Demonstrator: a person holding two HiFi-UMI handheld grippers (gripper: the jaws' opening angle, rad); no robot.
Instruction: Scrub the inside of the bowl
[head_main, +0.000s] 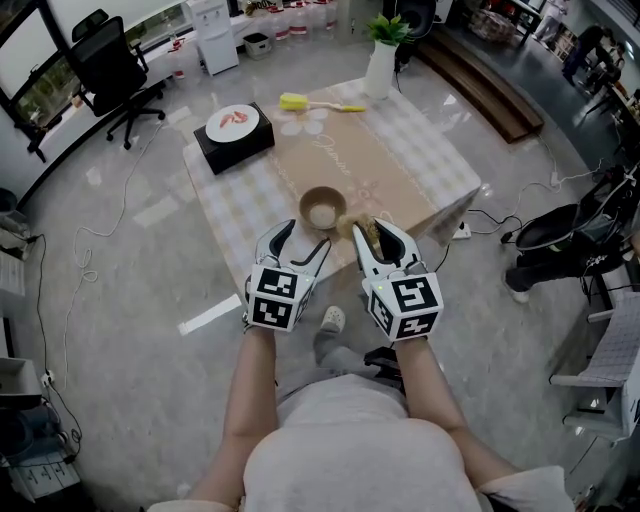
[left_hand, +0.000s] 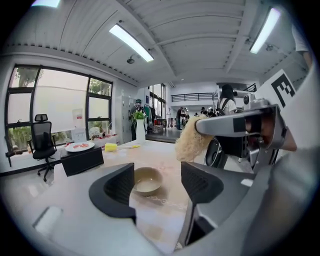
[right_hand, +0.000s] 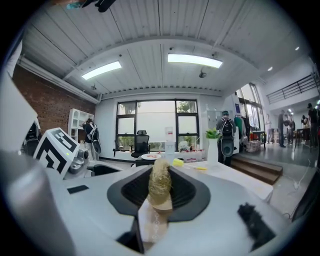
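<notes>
A tan bowl stands upright on the checkered tablecloth near the table's front edge. My left gripper hovers just short of it, open, with nothing between its fingers. In the left gripper view the bowl shows ahead through the gap of the left gripper. My right gripper hangs to the right of the bowl, shut on a straw-coloured fibrous scrubber. That scrubber stands upright between the jaws of the right gripper. The scrubber also shows in the left gripper view.
At the table's far left, a black box carries a white plate. A yellow brush and a white vase with a plant stand at the far edge. An office chair is on the floor at far left, with cables along it.
</notes>
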